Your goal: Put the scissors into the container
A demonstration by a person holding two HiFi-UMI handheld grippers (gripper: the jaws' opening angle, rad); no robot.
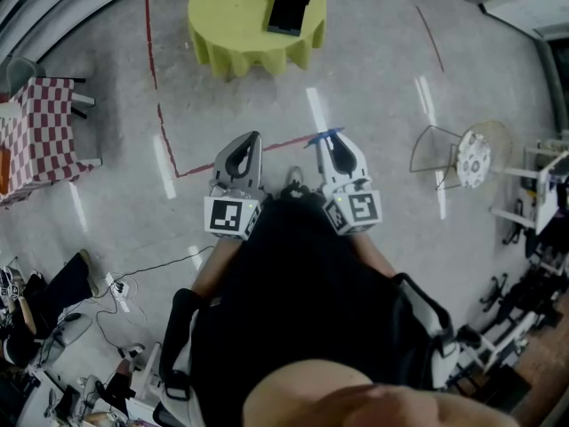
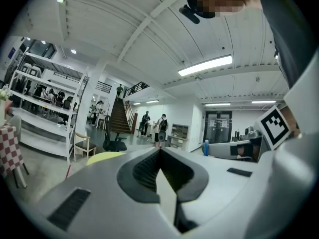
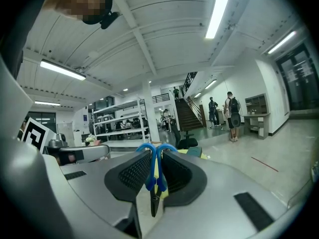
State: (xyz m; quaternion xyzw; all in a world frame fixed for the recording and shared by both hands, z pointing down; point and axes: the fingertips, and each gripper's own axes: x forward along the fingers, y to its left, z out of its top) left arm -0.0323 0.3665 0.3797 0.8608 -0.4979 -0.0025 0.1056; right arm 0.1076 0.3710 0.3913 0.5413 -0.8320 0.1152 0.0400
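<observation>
Right claw (image 3: pixel 155 158) clamped on blue-handled scissors (image 3: pixel 148 176). Left claw (image 2: pixel 160 154) closed, empty. Container (image 1: pixel 290 5) on far yellow worktop (image 1: pixel 227 29). Scissors likely light, stiff, slick; firm hold near pivot best.

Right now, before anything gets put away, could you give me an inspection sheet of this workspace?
Surface: yellow round table, ahead of the person.
Job's things: scissors, blue handles, in the right gripper; container on the table.
Clutter: checkered table at left; fan at right.
Grippers: left gripper jaws together, nothing between; right jaws shut on scissors.
Cables: cable on the floor, lower left.
Surroundings: open hall, red tape line, distant people near a staircase.
</observation>
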